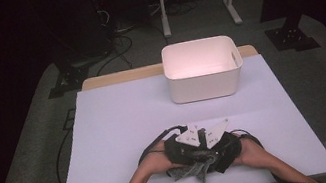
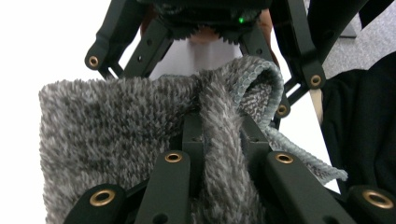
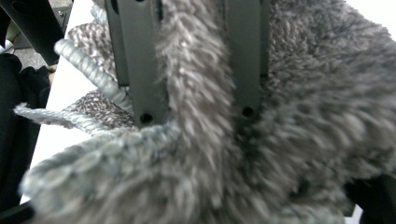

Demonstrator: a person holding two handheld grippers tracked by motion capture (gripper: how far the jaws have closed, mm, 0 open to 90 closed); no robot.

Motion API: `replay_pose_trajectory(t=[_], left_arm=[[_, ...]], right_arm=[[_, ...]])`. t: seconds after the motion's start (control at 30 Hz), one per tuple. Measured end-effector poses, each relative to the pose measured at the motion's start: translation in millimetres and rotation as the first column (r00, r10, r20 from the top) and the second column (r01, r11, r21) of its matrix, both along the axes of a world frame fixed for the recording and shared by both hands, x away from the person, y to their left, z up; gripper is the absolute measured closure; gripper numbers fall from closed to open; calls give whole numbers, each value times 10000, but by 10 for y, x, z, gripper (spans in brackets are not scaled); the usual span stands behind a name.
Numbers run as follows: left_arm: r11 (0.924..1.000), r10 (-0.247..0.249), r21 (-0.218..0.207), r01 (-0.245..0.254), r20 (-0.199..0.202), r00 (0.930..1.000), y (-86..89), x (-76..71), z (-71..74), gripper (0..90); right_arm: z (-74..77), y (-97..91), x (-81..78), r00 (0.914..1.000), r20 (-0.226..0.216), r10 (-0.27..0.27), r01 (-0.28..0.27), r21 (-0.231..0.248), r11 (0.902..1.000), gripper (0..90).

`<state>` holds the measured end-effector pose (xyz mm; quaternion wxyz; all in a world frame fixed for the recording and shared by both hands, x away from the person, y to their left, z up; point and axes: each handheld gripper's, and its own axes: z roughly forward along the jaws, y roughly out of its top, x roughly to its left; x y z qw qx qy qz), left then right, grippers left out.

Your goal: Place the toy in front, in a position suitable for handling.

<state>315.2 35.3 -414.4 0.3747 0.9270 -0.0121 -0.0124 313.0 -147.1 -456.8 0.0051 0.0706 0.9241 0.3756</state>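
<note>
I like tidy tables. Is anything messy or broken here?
Nothing broken or spilled. The grey towel is bunched up, pinched between the left gripper and right gripper near the table's front edge. The white bin stands straight.

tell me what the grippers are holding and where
Both hold the grey towel. The left gripper is shut on a bunched fold near the hemmed edge; the right gripper pinches another fold.

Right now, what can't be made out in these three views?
- High view: both grippers bunch over the grey cloth, hiding its shape and folds.
- High view: the white bin floor is washed out by glare.
- Right gripper view: the cloth is blurred, hiding the table behind it.
</note>
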Motion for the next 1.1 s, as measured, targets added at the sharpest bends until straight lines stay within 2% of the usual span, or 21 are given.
replay_pose_trajectory(t=[0.17,0.3,0.4,0.47,0.6,0.67,0.73,0.87,0.97,1.1], left_arm=[[9997,229,-113,-229,-10,9997,202,-17,1,771],[9979,564,-329,-566,-85,9984,437,-25,-1,768],[9953,910,-333,-912,-95,9958,623,-32,-23,766],[9926,1197,-196,-1199,-116,9927,753,-33,-53,764],[9829,1785,-386,-1802,-440,9830,1003,-42,-137,761],[9785,2016,-346,-2035,-510,9781,1095,-44,-160,758],[9749,2177,-358,-2200,-582,9743,1143,-41,-172,758],[9767,2094,-358,-2114,-519,9764,1130,-31,-172,757],[9751,2132,-489,-2164,-647,9749,1079,1,-158,752],[9816,1813,-492,-1845,-643,9813,932,42,-123,752]], right_arm=[[2,12,1,9999,82,66,-65,-74,10000,220],[1,9,-5,9997,206,109,-106,-140,9998,219],[3,4,-4,9997,209,128,-124,-193,9997,219],[3,2,-2,9996,237,145,-140,-207,9997,218],[1,-6,-4,9996,242,119,-114,-182,9998,218],[0,-4,-6,9997,239,102,-98,-183,9998,216],[0,-2,-12,9995,309,73,-66,-222,9997,215],[-4,-3,-13,9992,384,81,-73,-222,9997,213],[-9,-7,-17,9996,293,14,-9,-171,9999,213],[-9,-7,-10,9996,290,60,-55,-179,9998,214]])
